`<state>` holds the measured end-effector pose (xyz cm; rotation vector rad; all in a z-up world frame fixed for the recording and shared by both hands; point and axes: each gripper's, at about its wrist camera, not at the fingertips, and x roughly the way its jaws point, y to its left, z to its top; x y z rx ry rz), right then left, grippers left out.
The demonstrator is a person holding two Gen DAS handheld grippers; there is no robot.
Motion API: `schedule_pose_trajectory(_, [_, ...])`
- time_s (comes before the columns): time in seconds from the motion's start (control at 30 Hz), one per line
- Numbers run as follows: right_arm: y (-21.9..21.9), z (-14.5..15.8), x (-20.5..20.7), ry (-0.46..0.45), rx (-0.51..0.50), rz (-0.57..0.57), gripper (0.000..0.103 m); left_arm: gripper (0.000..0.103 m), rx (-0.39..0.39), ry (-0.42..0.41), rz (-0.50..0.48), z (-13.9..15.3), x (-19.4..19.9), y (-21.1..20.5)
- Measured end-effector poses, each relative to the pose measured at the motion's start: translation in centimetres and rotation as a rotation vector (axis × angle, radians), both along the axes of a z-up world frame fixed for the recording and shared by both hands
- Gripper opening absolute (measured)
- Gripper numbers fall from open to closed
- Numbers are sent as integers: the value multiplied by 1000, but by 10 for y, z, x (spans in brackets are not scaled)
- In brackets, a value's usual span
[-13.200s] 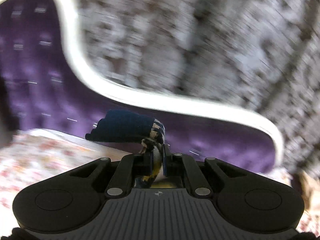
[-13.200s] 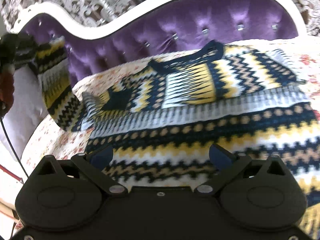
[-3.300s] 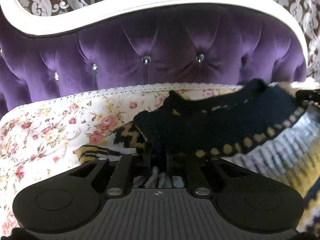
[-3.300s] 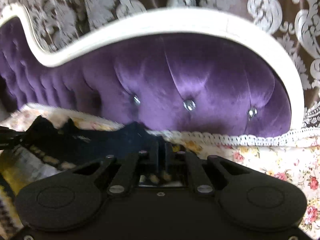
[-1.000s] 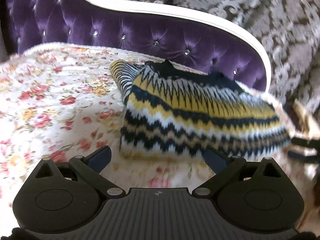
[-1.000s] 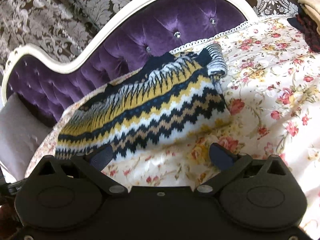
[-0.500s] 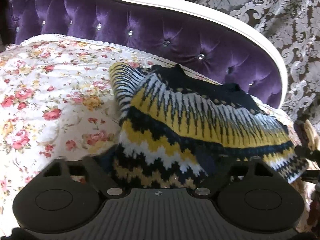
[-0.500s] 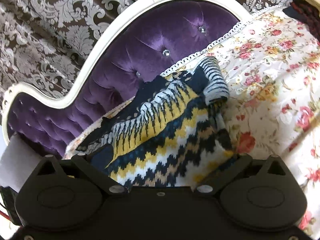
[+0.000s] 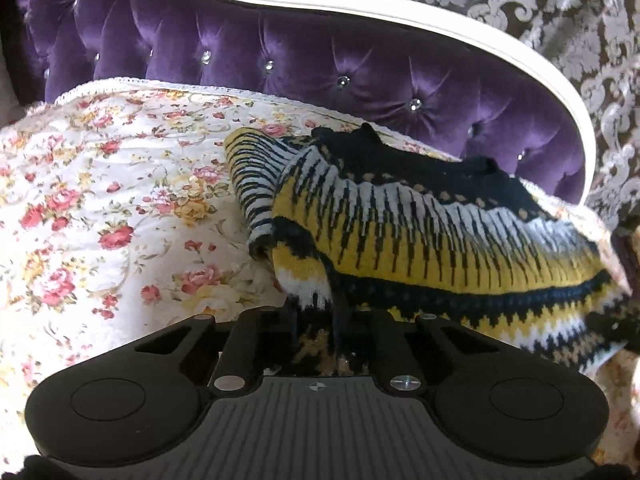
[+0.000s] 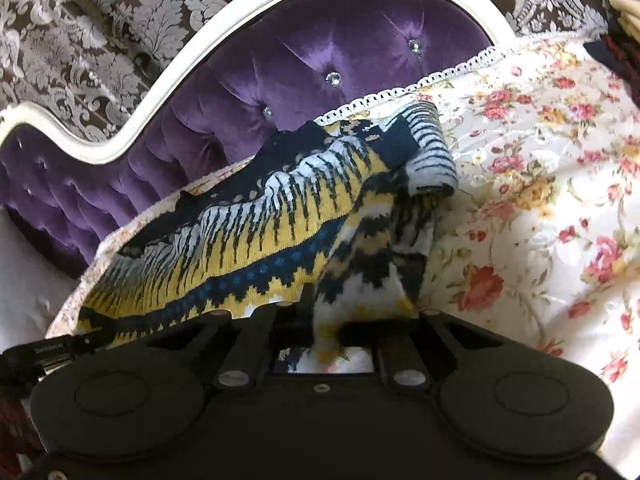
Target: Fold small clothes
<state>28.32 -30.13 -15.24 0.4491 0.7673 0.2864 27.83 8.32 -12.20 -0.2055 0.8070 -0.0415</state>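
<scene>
I see a sweater [image 9: 440, 240] with yellow, white and dark blue zigzags. The cover [image 9: 100, 200] is white with red flowers. The headboard [image 10: 320, 48] is purple.

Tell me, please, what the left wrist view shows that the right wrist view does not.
Only the left wrist view shows the left gripper shut on the near edge of the sweater.

Only the right wrist view shows the right gripper shut on that sweater's edge, and dark red fabric at the far right.

Both show the knitted sweater on the floral cover before the purple tufted headboard.
</scene>
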Motion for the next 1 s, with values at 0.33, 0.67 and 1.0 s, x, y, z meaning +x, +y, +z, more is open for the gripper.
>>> schedule_pose_trajectory(0.33, [-2, 13, -13, -4, 2, -3, 16, 10, -12, 8, 1, 14, -11, 14])
schedule_pose_trajectory(0.67, [-2, 26, -47, -12, 21, -5, 16, 10, -20, 10, -18, 23, -49, 19])
schedule_pose_trajectory(1.0, [-3, 27, -102, 25, 18, 17, 16, 10, -12, 37, -60, 21, -101, 24])
